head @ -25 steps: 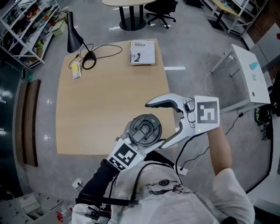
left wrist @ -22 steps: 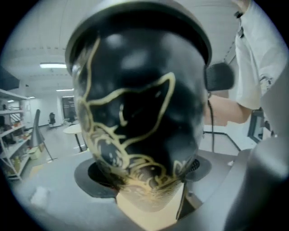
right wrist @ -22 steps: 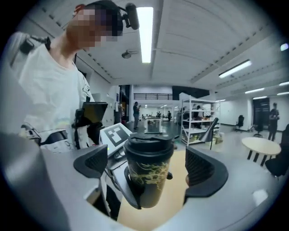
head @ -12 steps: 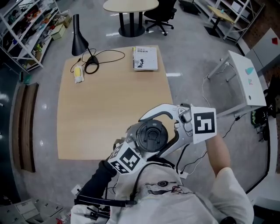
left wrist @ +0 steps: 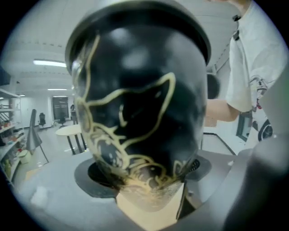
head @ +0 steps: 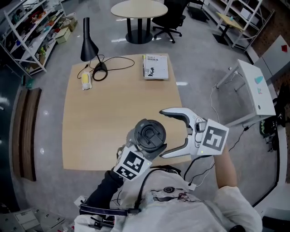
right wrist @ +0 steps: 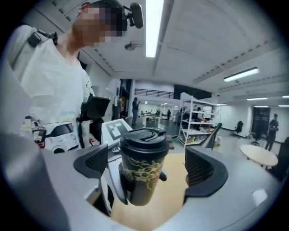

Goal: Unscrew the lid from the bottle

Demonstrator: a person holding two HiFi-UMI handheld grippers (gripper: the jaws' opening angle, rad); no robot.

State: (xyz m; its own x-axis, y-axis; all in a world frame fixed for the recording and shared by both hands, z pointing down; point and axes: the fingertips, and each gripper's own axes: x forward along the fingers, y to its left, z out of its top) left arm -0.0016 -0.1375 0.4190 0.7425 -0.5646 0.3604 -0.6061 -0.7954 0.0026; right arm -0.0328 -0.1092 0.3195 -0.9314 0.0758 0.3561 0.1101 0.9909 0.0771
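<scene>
Open-plan office or lab: storage shelves (head: 27, 34), round table (head: 139, 8), swivel chair (head: 174, 11), ceiling strip light (right wrist: 153, 27).

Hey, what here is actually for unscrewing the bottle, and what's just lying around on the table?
For the job:
bottle, in the left tongs
lid, on it
right tongs, jaws just opened wider, lid at their tips, untouched

Lying about:
lamp
cable
book
small yellow thing
</scene>
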